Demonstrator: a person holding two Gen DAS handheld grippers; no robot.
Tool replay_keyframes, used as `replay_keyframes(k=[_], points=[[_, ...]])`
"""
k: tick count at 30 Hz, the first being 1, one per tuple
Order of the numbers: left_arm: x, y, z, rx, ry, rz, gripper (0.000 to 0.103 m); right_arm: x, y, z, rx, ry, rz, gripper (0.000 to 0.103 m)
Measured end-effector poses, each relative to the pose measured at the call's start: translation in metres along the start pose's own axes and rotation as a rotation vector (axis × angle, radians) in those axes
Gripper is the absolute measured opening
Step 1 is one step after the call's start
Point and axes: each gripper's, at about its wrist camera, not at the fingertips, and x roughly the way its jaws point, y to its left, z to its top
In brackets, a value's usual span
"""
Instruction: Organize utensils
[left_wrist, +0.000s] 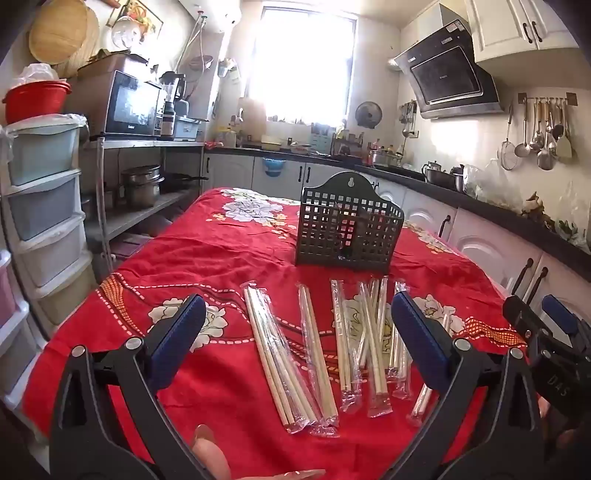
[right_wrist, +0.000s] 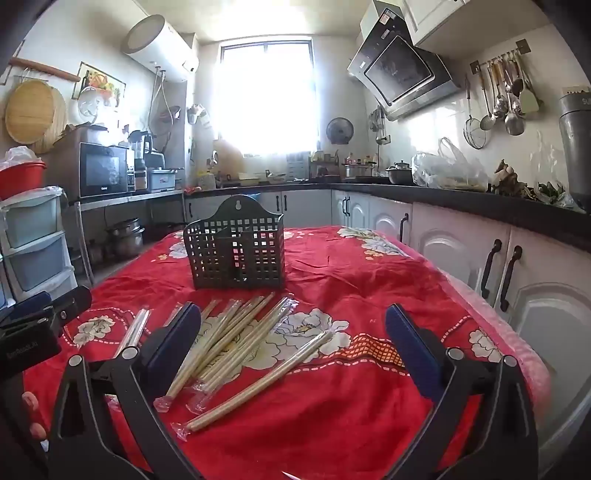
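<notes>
— Nearest, what is seen of the two tools?

— Closest to the left camera, the left gripper (left_wrist: 295, 332) is held with its blue-padded jaws spread wide and nothing gripped between them. A fingertip (left_wrist: 210, 452) of the person is glimpsed at the bottom edge. The right gripper (right_wrist: 293, 332) is likewise kept fully apart, nothing being pinched, and it is seen hanging over the near right part of the table.

— And what is laid out under them?

— A red floral tablecloth (left_wrist: 229, 243) is spread over the table. On it, just beyond the left gripper's jaws, pale wooden chopsticks in clear plastic wrappers (left_wrist: 280, 362) are scattered in several packs: one bundle to the left, one pair beside it, and a looser overlapping heap (left_wrist: 365, 332) to the right. From the right camera the same heap (right_wrist: 229, 339) is found left of centre, with one wrapped pair (right_wrist: 258, 384) lying apart, nearer and to the right.

— Where is the holder placed?

— Farther back, past the chopsticks, a black perforated plastic utensil basket with a hanging hole (left_wrist: 349, 225) is stood upright on the cloth, apart from the packs. Whether anything is held inside cannot be told.

— Beyond that?

— A dark kitchen counter (right_wrist: 443, 194) and a bright window (left_wrist: 303, 62) are seen at the far end.
</notes>
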Motion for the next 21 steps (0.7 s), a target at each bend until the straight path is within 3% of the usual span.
replay_keyframes(k=[21], points=[[-0.006, -0.001, 0.003, -0.003, -0.017, -0.015, 0.093, -0.008, 0.002, 0.003, 0.002, -0.022, 0.002, 0.097]])
